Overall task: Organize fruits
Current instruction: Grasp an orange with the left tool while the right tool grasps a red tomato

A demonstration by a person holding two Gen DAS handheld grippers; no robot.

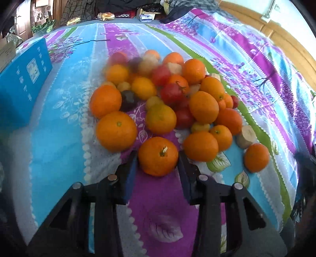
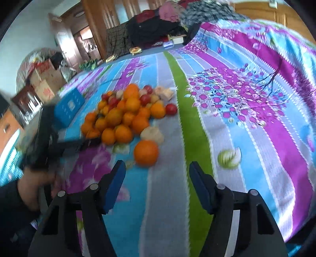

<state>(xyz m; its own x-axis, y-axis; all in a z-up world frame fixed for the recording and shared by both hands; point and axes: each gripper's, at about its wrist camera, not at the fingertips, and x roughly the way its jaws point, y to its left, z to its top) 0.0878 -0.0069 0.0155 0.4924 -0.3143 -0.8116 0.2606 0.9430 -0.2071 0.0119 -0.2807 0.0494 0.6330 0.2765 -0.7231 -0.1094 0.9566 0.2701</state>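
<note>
Blue box on striped floral cloth; cardboard boxes beyond.

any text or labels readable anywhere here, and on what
None can be read.
blue box: white markings and a white label panel, too blurred to read.
cardboard cartons: red printing, too small and blurred to read.
small blue-and-white pack at the far edge of the cloth: print too small to read.
The oranges, including the one between the left gripper jaws, show no stickers.

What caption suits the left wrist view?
Left gripper jaws bracketing an orange at the near edge of a fruit pile on a floral bedsheet.
</note>
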